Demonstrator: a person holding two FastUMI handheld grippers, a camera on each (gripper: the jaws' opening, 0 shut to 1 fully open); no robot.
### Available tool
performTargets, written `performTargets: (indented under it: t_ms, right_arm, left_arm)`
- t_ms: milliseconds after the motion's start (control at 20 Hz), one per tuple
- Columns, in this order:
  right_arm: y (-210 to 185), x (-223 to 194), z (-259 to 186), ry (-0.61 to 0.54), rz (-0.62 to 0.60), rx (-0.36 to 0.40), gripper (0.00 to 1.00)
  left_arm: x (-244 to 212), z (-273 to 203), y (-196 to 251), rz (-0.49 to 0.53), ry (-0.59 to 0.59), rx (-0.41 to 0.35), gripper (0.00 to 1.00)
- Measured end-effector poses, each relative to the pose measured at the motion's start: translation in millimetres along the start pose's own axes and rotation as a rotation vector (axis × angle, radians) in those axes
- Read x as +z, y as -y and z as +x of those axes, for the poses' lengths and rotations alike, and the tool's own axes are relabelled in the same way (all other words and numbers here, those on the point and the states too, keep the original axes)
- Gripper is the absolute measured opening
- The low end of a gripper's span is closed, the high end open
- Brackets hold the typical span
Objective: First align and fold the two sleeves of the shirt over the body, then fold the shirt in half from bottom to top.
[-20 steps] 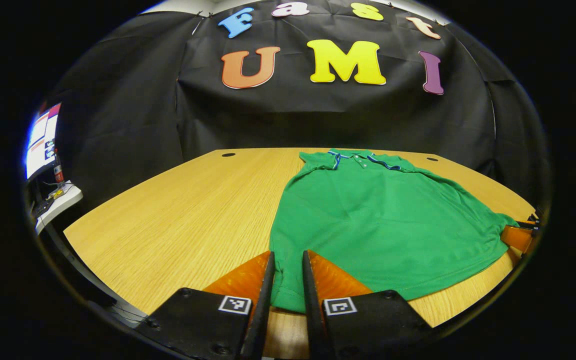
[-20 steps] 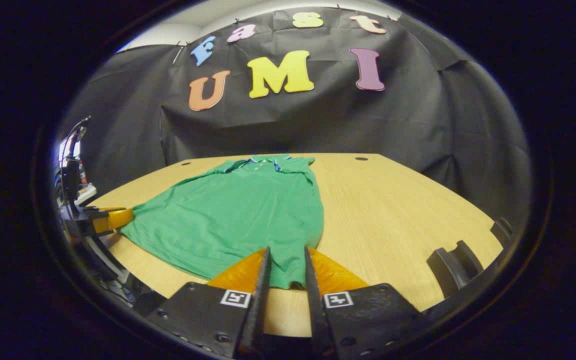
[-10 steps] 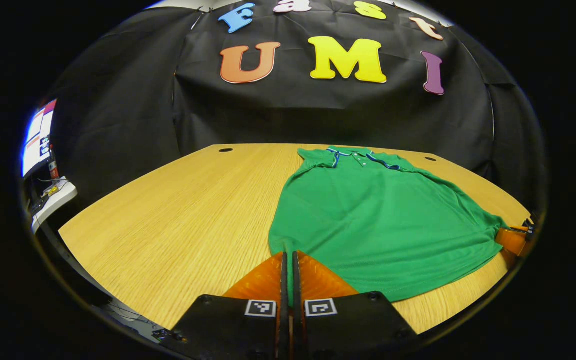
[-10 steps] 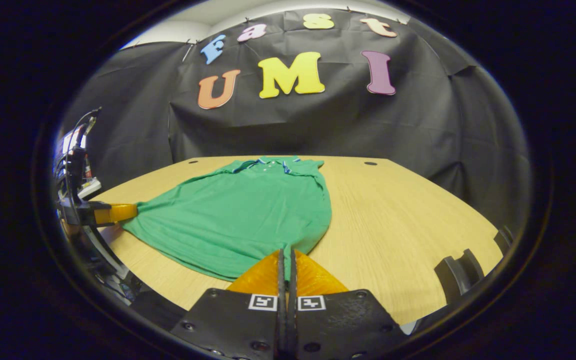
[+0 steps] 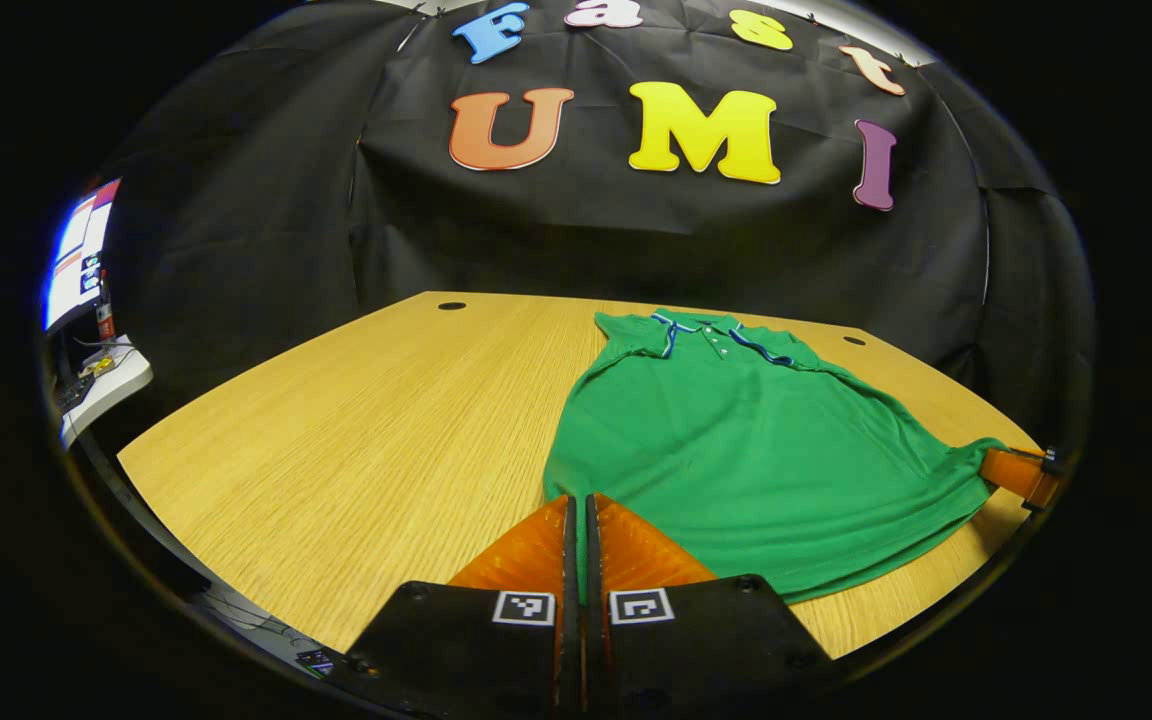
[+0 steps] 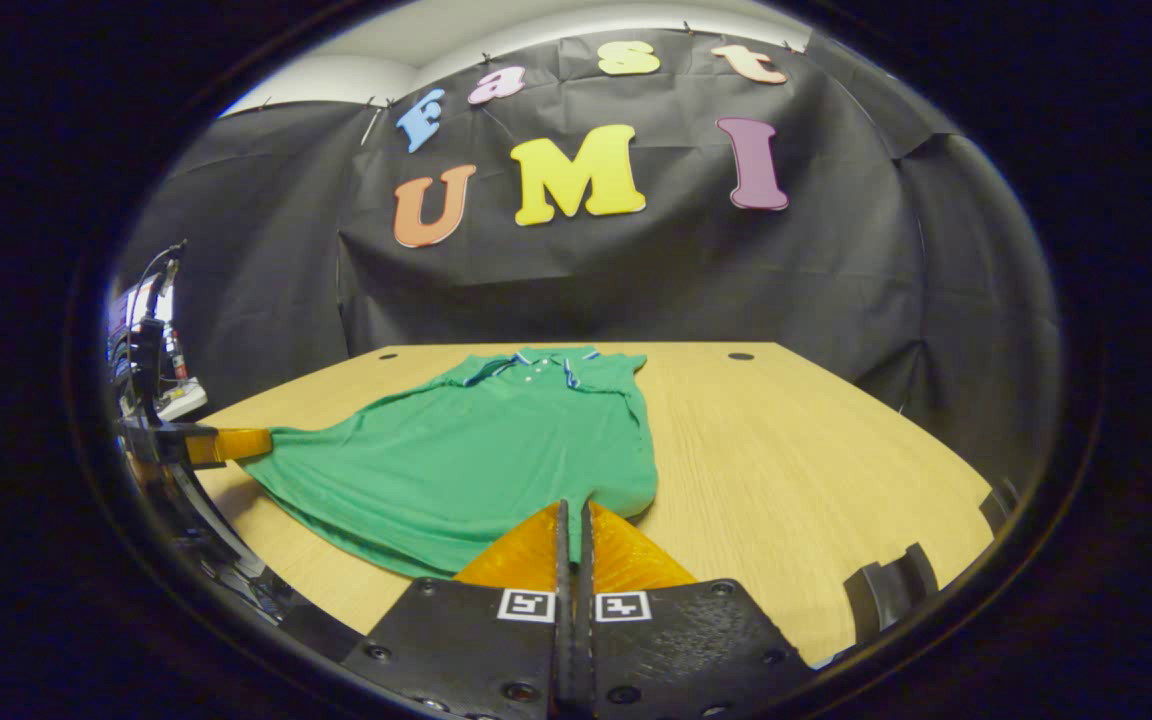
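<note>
Left gripper view: left gripper (image 5: 578, 510) pinching near-left hem corner of green polo shirt (image 5: 736, 440) on wooden table (image 5: 356, 420); right gripper (image 6: 573, 515) pinching near-right corner, fingers pressed together; sleeves apparently folded in already; bottom-to-top fold still left, collar at far end.

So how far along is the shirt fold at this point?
Sleeves look already folded in: the green polo shirt lies as a narrow body on the wooden table, collar at the far end. In hand: the left gripper and right gripper are each shut on a bottom hem corner, and the hem looks slightly lifted. Left: carrying the hem up to the collar.
</note>
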State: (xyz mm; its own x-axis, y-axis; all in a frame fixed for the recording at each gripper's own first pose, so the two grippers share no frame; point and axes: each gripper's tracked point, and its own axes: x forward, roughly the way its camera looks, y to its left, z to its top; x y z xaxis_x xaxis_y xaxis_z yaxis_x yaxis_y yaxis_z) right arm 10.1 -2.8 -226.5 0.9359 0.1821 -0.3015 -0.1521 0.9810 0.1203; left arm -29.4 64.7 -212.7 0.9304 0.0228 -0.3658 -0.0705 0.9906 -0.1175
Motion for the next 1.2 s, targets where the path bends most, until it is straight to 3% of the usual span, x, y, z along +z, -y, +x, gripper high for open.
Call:
performTargets:
  t_ms: [400,650,1000,1200]
  right_arm:
    - [6.5,57.0,31.3,0.052,0.000,-0.001,0.00]
    - [14.1,102.8,68.5,0.049,0.008,0.001,0.00]
    - [20.3,197.9,135.6,0.154,0.019,0.013,0.00]
    - [35.0,224.7,193.1,0.157,-0.063,-0.046,0.00]
  left_arm:
    - [69.6,14.5,6.6,0.028,0.103,-0.006,0.07]
    - [118.4,57.8,15.0,-0.005,0.133,-0.039,0.07]
    - [179.1,128.2,21.8,0.028,0.171,-0.053,0.07]
    - [210.1,182.5,29.3,0.041,0.187,-0.069,0.07]
